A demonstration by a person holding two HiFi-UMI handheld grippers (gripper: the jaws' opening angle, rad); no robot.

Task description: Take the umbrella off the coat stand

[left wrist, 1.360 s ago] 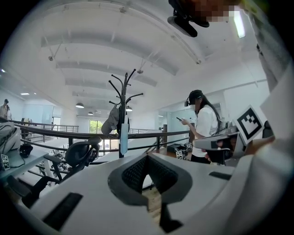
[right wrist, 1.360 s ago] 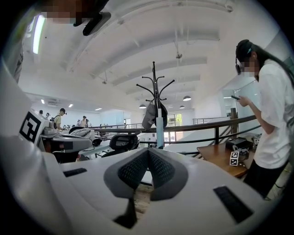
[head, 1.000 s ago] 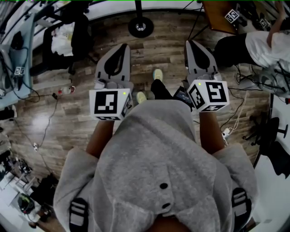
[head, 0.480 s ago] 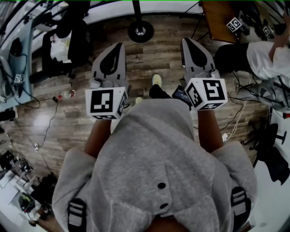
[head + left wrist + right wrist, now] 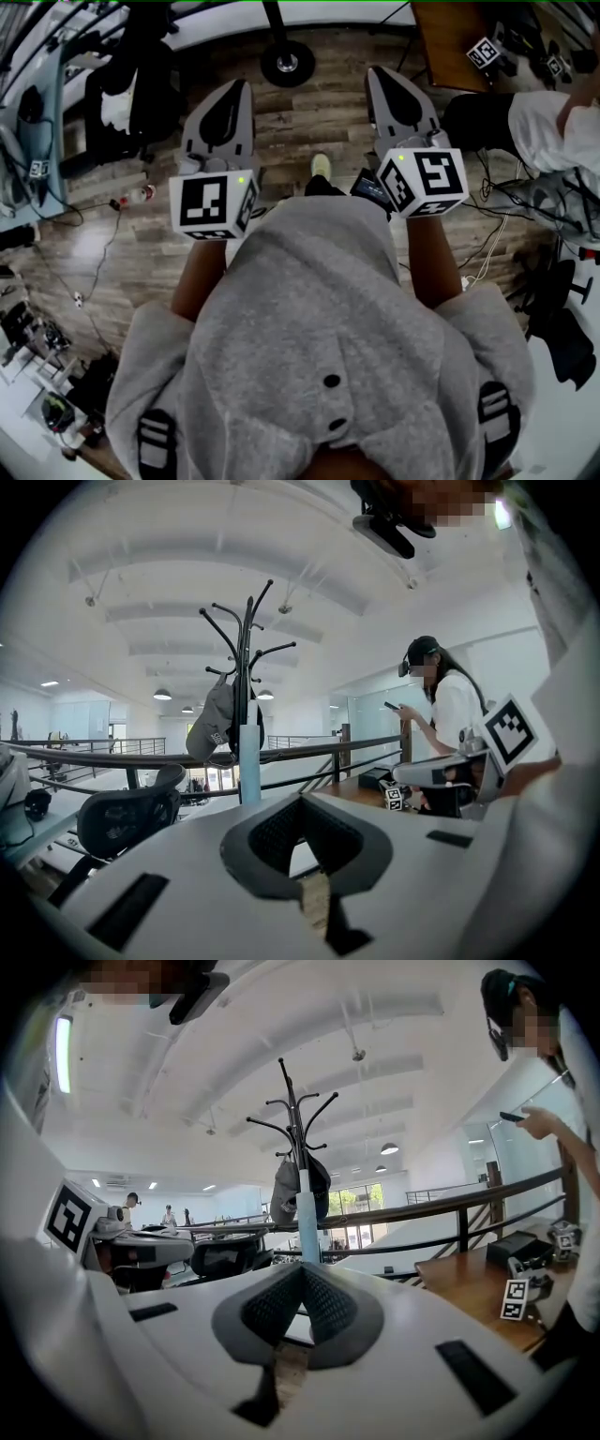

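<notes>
Left gripper [image 5: 236,89] and right gripper [image 5: 382,75], jaws closed and empty, nearer coat stand [image 5: 287,63] base than before

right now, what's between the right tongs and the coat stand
Nothing but bare wood floor, seen in the head view, between the right tongs and the coat stand.

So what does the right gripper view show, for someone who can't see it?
The right gripper, jaws shut and empty, points at a black coat stand ahead, with a pale blue umbrella hanging down its pole beside a grey cap. A person holding a phone stands at the right by a wooden desk.
</notes>
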